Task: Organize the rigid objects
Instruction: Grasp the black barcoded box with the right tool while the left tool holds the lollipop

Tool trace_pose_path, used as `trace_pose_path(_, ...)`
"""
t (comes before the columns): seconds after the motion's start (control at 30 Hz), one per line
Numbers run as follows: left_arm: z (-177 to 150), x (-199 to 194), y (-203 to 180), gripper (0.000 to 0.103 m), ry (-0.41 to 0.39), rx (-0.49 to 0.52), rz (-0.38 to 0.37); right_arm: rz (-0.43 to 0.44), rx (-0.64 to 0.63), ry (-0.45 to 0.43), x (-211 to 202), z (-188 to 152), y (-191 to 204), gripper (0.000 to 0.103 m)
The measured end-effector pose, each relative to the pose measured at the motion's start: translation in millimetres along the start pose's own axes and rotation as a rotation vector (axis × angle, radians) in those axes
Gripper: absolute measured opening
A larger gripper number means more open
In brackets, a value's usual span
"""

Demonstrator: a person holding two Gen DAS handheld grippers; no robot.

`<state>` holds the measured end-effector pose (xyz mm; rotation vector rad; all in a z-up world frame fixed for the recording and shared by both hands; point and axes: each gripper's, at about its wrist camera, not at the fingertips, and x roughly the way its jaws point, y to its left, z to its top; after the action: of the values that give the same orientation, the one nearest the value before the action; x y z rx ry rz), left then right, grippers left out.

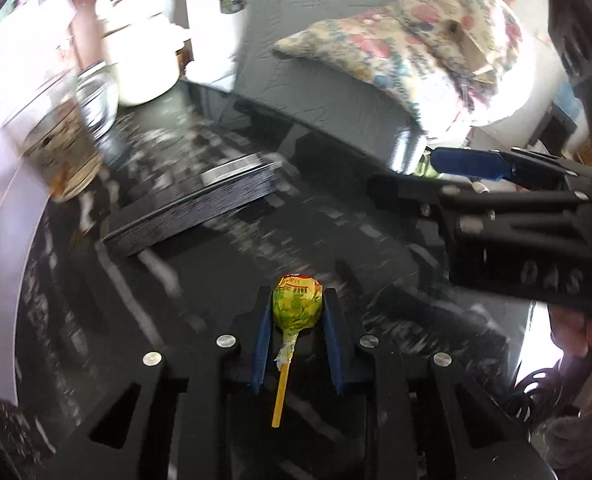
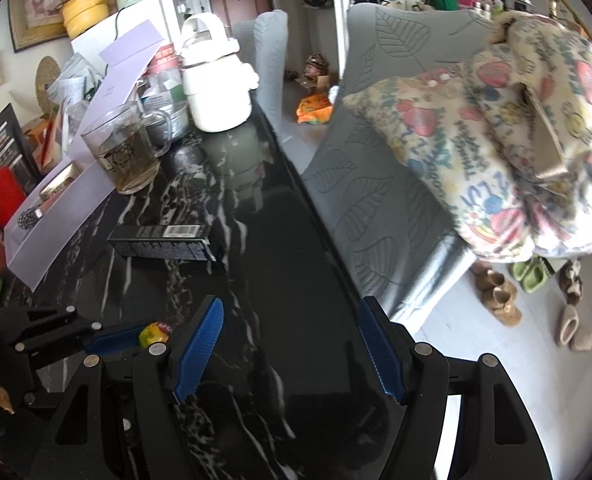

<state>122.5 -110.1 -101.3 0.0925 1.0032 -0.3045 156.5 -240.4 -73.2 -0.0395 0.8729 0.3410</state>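
Note:
A lollipop (image 1: 296, 300) in a yellow-green wrapper with a yellow stick sits between the blue pads of my left gripper (image 1: 298, 294), which is shut on its head just above the black marble table (image 1: 223, 280). In the right wrist view the same lollipop (image 2: 153, 334) shows at the lower left, pinched at the tip of that gripper. My right gripper (image 2: 289, 348) stands open over the table with nothing between its fingers (image 2: 199, 344). One of its blue fingers (image 1: 468, 164) juts in from the right of the left wrist view. A long black box (image 2: 163, 240) lies flat farther back.
A glass mug (image 2: 123, 152) of tea, a white lidded pot (image 2: 215, 84) and a pale open carton (image 2: 55, 208) crowd the table's far left. A grey chair (image 2: 376, 160) with a floral bundle (image 2: 516, 140) stands along the table's right edge. Slippers lie on the floor.

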Motion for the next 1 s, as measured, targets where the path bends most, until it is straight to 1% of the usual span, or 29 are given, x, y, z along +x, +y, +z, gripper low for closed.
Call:
trace_pose_path(0.07, -7.9, -6.3, 14.7, 0.025, -0.002, -0.034, 0.012, 0.012, -0.014, 0.000, 7.8, 4.5, 8.5, 0.071)
trace_pose_path(0.17, -21.9, -17.3, 37.3, 0.025, -0.004, -0.080, 0.052, 0.033, -0.052, 0.011, 21.1, 14.5, 24.6, 0.071)
trace_pose_path(0.23, -31.2, -23.7, 56.1, 0.025, -0.003, -0.141, 0.054, 0.063, -0.067, 0.010, 29.7, 22.1, 35.7, 0.070)
trace_pose_path(0.33, -39.9, -30.3, 79.8, 0.025, -0.012, -0.218, 0.066, 0.077, -0.076, 0.006, 41.2, 34.8, 48.6, 0.070)
trace_pose_path(0.43, -44.1, -34.6, 94.8, 0.025, -0.023, -0.251, 0.107, 0.068, -0.112, -0.001, 51.4, 45.0, 64.5, 0.068)
trace_pose_path(0.5, -43.7, -35.6, 100.6, 0.025, -0.028, -0.269, 0.113, 0.047, -0.138, -0.004, 59.3, 50.8, 74.3, 0.067)
trace_pose_path(0.6, -43.8, -36.9, 107.0, 0.025, -0.033, -0.287, 0.105, 0.018, -0.158, -0.004, 70.0, 57.6, 82.9, 0.065)
trace_pose_path(0.7, -44.6, -37.8, 109.5, 0.025, -0.034, -0.282, 0.108, -0.016, -0.171, 0.006, 79.2, 60.4, 84.5, 0.065)
trace_pose_path(0.9, -42.9, -38.6, 107.7, 0.025, -0.034, -0.270, 0.081, 0.012, -0.185, 0.033, 75.4, 52.6, 82.0, 0.065)
trace_pose_path(1.0, -43.0, -42.4, 106.8, 0.025, -0.044, -0.270, 0.079, 0.005, -0.189, 0.049, 67.9, 43.2, 79.3, 0.065)
